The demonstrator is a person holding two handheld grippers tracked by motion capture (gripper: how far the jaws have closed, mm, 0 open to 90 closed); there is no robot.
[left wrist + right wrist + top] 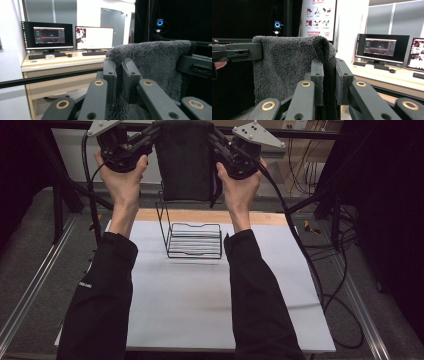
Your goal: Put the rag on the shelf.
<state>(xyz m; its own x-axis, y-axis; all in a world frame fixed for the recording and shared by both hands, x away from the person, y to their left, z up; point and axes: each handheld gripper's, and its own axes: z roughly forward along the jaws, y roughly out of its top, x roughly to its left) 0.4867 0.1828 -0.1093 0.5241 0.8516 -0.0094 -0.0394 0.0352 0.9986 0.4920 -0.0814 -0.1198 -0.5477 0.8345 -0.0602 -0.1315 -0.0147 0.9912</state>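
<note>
A dark grey fluffy towel [184, 162] hangs folded in the air above the far end of the table, stretched between both grippers. My left gripper [150, 137] is shut on its upper left corner, my right gripper [216, 137] on its upper right corner. In the left gripper view the towel [155, 65] is pinched between the two black pads of the left gripper [119, 72]. In the right gripper view the towel [287, 65] sits clamped in the right gripper [329, 75]. A black wire rack [192, 236] stands on the white table [185, 300] right under the towel.
A wooden strip [200, 216] runs along the table's far edge behind the rack. Cables [325, 285] trail off the right side. Metal rails flank the table. A desk with monitors [67, 37] stands beyond.
</note>
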